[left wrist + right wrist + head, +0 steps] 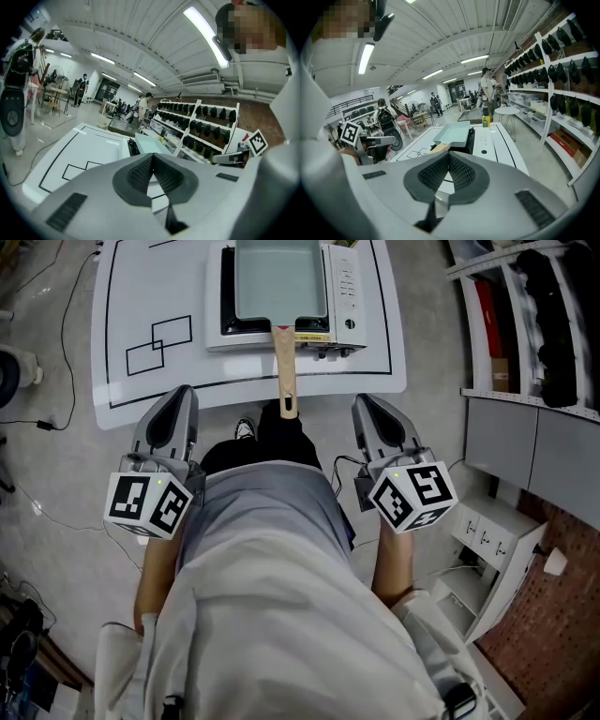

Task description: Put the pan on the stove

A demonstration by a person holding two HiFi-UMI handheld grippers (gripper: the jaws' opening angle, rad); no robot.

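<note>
A pale green rectangular pan point(281, 282) sits on the portable stove point(344, 298) at the far side of the white table point(131, 292). Its wooden handle point(285, 371) sticks out past the table's near edge toward me. My left gripper point(180, 395) and right gripper point(368, 402) are held close to my body, one on each side of the handle's end and apart from it. Both are shut with nothing between the pads. The left gripper view shows its shut jaws point(152, 157) with the pan point(149, 143) beyond. The right gripper view shows the same jaws point(449, 155) and pan point(453, 133).
Black outlined rectangles point(159, 343) are drawn on the table's left part. Shelving with dark items point(539, 324) and a white cabinet point(492, 531) stand to the right. Cables point(56, 418) lie on the floor at left. A yellow bottle point(486, 122) stands behind the stove; people stand far off.
</note>
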